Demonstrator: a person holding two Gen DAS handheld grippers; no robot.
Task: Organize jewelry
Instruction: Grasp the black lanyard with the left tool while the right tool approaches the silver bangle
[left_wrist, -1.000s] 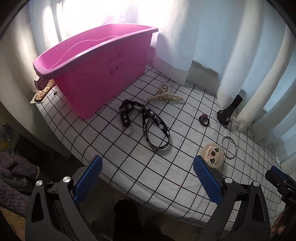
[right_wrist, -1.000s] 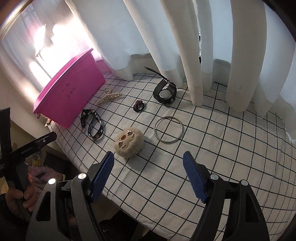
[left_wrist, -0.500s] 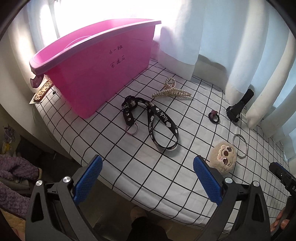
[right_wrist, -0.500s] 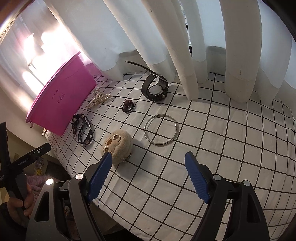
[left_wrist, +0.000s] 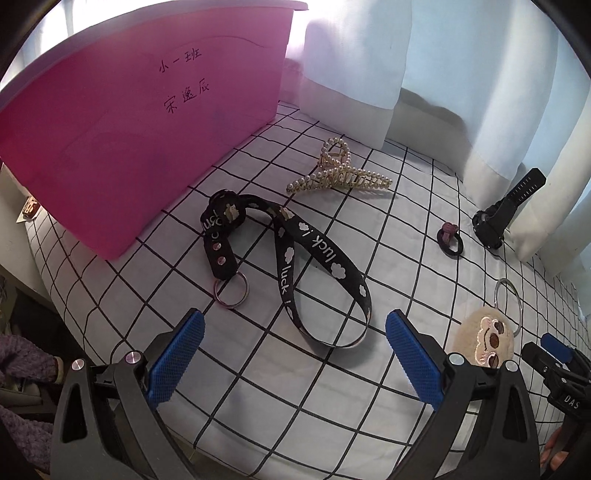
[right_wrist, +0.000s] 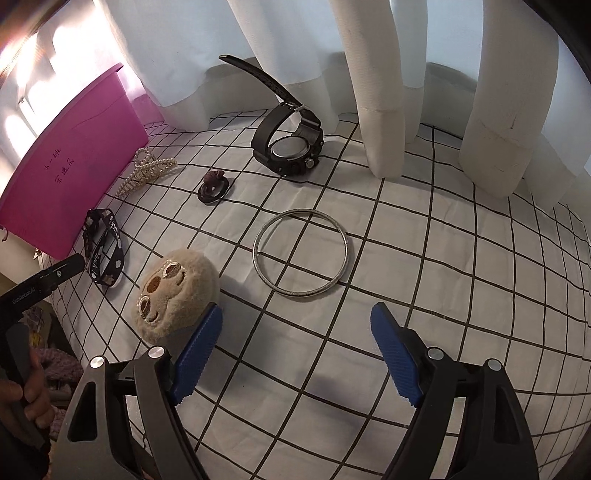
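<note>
A black "luck" lanyard (left_wrist: 288, 266) with a key ring lies on the grid cloth just ahead of my open, empty left gripper (left_wrist: 295, 350). A pearl hair claw (left_wrist: 340, 177) lies behind it, beside the pink bin (left_wrist: 129, 122). My right gripper (right_wrist: 295, 350) is open and empty, just short of a silver bangle (right_wrist: 301, 258). A plush sloth face (right_wrist: 177, 295) touches its left finger (right_wrist: 195, 354). A black watch (right_wrist: 291, 144) and a dark hair tie (right_wrist: 212, 188) lie farther back.
White curtains (right_wrist: 384, 92) hang along the back of the table, close behind the watch. The table's front edge (left_wrist: 92, 332) drops off at the left. The other gripper shows at the left edge of the right wrist view (right_wrist: 40, 284).
Both grippers have moved forward and down toward the table. The lanyard now fills the left view and the bangle and plush are much closer in the right view. Jaws stay open.
</note>
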